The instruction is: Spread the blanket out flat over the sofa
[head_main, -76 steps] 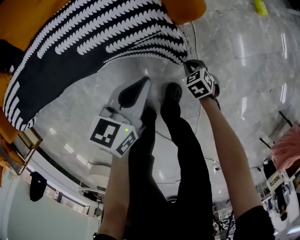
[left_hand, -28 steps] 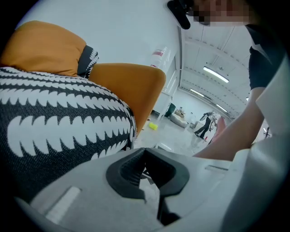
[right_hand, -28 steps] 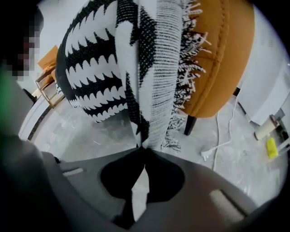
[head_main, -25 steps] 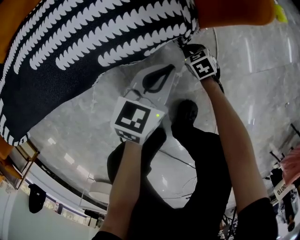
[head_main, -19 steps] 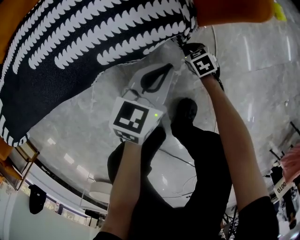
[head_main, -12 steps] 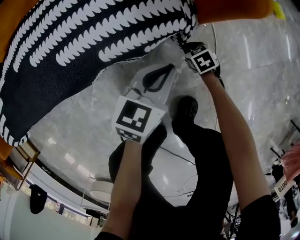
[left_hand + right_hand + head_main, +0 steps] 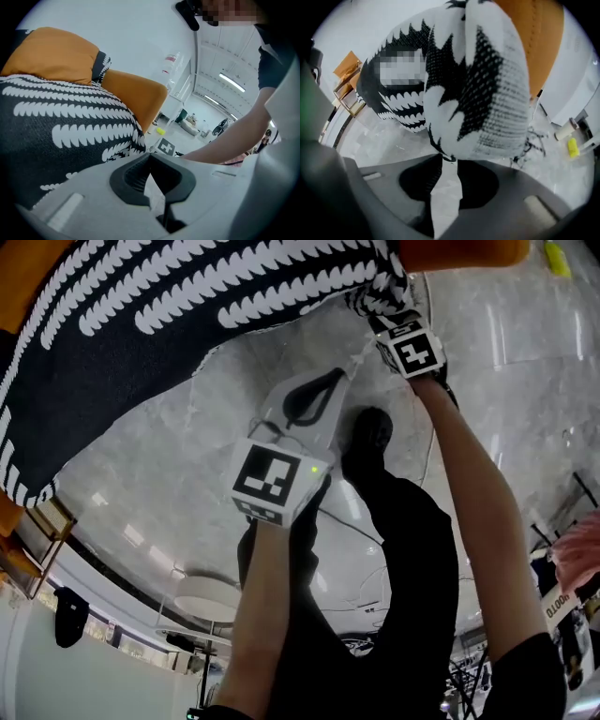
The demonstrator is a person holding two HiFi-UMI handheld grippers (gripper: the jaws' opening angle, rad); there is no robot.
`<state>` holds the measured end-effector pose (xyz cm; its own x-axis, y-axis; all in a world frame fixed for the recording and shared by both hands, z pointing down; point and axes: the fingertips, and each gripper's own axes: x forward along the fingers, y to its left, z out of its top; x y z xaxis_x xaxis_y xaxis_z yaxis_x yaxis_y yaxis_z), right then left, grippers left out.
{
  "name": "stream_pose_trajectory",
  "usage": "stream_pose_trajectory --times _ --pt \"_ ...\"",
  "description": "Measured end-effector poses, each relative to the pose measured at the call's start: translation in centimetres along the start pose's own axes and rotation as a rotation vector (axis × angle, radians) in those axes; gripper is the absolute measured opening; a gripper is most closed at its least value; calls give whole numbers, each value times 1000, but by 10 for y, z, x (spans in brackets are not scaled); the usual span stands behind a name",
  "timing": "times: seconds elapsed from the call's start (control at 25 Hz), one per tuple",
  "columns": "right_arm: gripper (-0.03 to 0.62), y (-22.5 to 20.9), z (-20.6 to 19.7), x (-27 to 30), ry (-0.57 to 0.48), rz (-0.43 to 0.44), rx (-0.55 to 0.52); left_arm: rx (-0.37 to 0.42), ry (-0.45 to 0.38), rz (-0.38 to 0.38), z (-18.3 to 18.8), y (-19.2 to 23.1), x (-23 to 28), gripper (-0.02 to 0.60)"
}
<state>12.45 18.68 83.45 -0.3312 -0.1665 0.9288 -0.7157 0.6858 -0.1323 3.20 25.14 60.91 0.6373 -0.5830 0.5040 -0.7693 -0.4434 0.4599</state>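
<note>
Letting go of the blanket [image 7: 187, 324] draped over the orange sofa [image 7: 136, 96], with the right tongs [image 7: 449, 161] just opening, jaws now apart and pressing on nothing, a knitted corner dangling right at their tips. Keeps the left tongs [image 7: 150, 157] closed tip to tip and empty, just below the cloth's hanging edge. Looks largely done, black-and-white cloth covering most of the seat. Seemingly leaves only the bunched corner and the bare orange ends beyond the tongs to smooth over.
</note>
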Motion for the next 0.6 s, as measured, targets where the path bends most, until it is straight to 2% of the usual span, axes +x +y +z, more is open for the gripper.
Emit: stream_pose_trajectory --times 0.32,0.6 --pt "114 19 3 -56 20 -21 35 -40 3 38 29 -15 -46 11" --pt "114 38 6 -132 14 6 35 -42 18 27 68 -70 -74 11"
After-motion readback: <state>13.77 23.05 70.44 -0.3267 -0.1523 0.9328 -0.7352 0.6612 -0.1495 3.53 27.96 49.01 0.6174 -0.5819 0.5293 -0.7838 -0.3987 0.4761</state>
